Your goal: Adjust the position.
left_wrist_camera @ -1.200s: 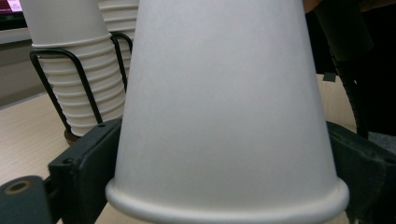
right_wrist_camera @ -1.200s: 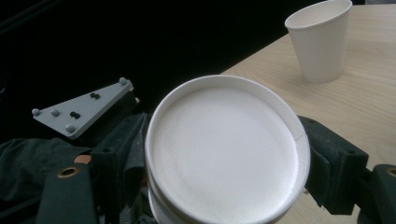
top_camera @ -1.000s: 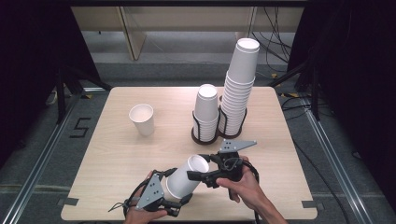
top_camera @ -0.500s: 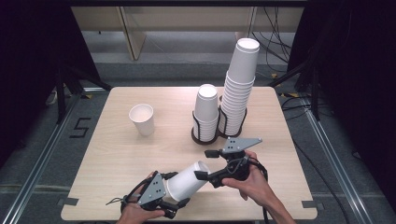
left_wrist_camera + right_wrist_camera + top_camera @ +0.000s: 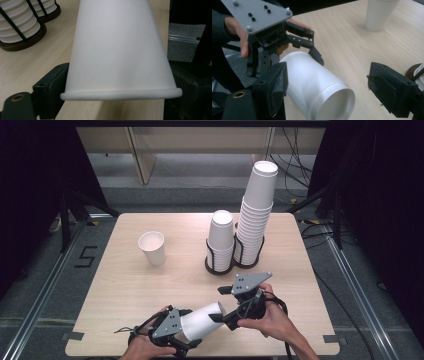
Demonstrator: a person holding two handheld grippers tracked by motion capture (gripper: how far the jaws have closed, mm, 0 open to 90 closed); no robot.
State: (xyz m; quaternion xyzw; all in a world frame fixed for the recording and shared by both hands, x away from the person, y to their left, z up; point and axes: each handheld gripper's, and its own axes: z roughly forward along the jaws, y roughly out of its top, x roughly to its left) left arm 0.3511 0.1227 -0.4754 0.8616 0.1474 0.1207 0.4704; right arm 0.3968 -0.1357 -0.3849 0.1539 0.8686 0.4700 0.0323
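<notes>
A white paper cup (image 5: 202,321) lies on its side just above the table's front edge. My left gripper (image 5: 186,331) is shut on it near the rim, its jaws having just closed in on the cup. In the left gripper view the cup (image 5: 120,50) narrows away from the camera between both black jaws. My right gripper (image 5: 221,314) stands open with its jaws on either side of the cup's base end. In the right gripper view the cup (image 5: 312,80) lies between them, with the left gripper (image 5: 312,51) on its far end.
An upright white cup (image 5: 151,247) stands at the table's left middle. Two stacks of cups, a short one (image 5: 220,235) and a tall one (image 5: 257,210), sit in black wire holders (image 5: 220,266) behind my right hand. Bare wooden table (image 5: 125,290) lies between.
The cup's free end has dropped lower and now lies flatter. My right gripper has shifted slightly right and toward the front edge. The left hand has stayed put.
</notes>
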